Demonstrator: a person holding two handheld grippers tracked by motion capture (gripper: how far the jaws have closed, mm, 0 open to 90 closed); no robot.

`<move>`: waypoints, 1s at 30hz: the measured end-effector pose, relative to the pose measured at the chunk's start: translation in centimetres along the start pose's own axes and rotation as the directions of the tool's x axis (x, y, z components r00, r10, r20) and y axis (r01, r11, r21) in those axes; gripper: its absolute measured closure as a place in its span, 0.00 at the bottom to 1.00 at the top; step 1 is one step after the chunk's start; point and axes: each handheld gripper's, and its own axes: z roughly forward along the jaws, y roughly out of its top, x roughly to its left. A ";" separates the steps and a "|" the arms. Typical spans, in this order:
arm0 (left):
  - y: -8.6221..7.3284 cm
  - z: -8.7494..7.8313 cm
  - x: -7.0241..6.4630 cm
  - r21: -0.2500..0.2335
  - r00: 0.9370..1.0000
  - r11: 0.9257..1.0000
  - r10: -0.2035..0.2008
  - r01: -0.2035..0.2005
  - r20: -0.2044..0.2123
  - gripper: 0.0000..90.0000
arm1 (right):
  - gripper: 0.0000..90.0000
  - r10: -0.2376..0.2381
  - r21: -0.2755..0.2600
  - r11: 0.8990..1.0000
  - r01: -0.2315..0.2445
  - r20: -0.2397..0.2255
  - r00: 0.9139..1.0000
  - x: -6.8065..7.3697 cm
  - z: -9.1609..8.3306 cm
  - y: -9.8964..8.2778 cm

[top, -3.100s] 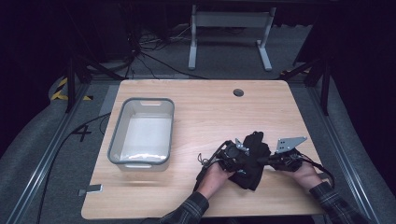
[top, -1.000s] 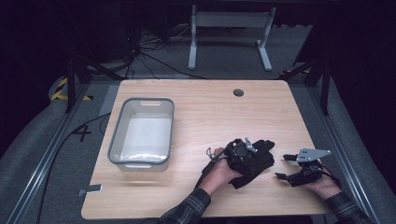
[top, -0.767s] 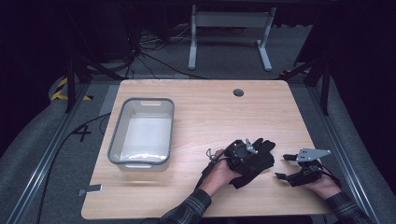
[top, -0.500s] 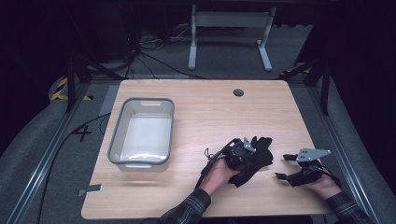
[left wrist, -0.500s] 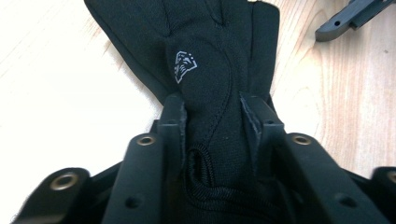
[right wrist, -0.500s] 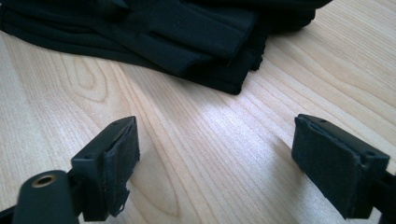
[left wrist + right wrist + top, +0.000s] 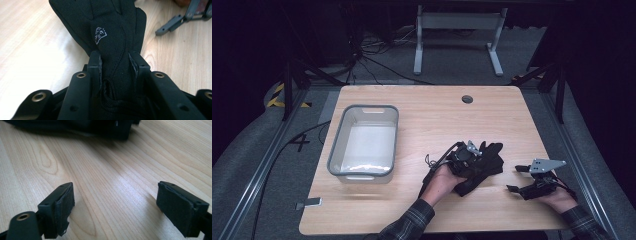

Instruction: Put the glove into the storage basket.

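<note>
A black glove (image 7: 486, 161) with a small white logo (image 7: 100, 35) is pinched at its cuff between the jaws of my left gripper (image 7: 468, 155), which have just closed on it. In the left gripper view both pads (image 7: 100, 65) press into the fabric, and the glove's fingers hang past them over the wooden table (image 7: 422, 120). My right gripper (image 7: 516, 179) rests low on the table to the glove's right, open. Bare wood lies between its pads (image 7: 65, 202), and the dark glove (image 7: 100, 126) shows at the far edge of that view.
A grey plastic tub (image 7: 362, 173) stands on the left half of the table, nothing inside it. A round cable hole (image 7: 467, 99) sits near the far edge. The table's front edge runs just below both hands.
The left gripper has closed on the glove, then risen a little and shifted left with it. The right gripper has stayed where it was since drawing back from the glove.
</note>
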 end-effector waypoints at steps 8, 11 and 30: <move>0.1 -2.8 0.9 -0.028 0.999 0.999 -0.032 0.031 -0.021 0.75 | 0.17 -0.004 0.002 1.000 0.004 0.001 1.000 0.0 0.0 0.0; 0.3 -3.8 1.2 -0.031 0.999 0.999 -0.039 0.038 -0.036 0.75 | 0.16 -0.004 0.002 1.000 0.004 0.001 1.000 0.0 0.0 0.0; -0.7 -12.7 4.8 -0.099 0.977 0.989 -0.123 0.107 -0.172 0.75 | 0.16 -0.004 0.002 1.000 0.004 0.001 1.000 0.0 0.0 0.0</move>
